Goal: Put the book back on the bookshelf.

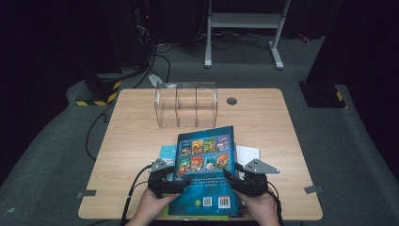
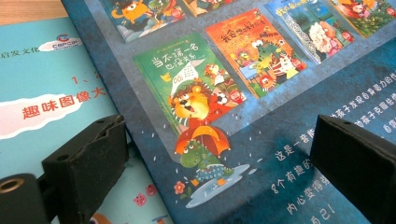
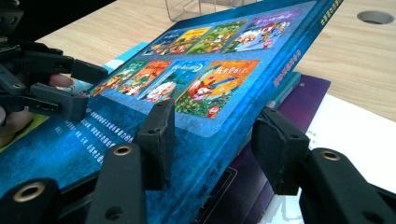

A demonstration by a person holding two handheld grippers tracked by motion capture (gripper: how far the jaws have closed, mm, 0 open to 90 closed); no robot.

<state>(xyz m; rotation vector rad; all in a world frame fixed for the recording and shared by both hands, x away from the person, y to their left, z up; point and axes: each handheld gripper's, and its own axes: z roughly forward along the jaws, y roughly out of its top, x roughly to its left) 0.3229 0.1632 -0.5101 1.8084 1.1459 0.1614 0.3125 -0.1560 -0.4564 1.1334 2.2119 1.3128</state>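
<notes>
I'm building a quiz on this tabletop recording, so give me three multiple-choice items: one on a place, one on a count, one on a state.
1. Where does the clear organiser stand?
A. on the table beyond the blue book
B. on the floor
C. on top of the blue book

2. How many compartments does it have?
A. one
B. three
C. six

3. How is the blue book?
A. standing open
B. inside the organiser
C. closed and tilted

Key:
1. A: the clear organiser sits on the table behind the blue book.
2. B: two dividers split it in three.
3. C: its cover slopes, with the right gripper clamping its edge.
</notes>
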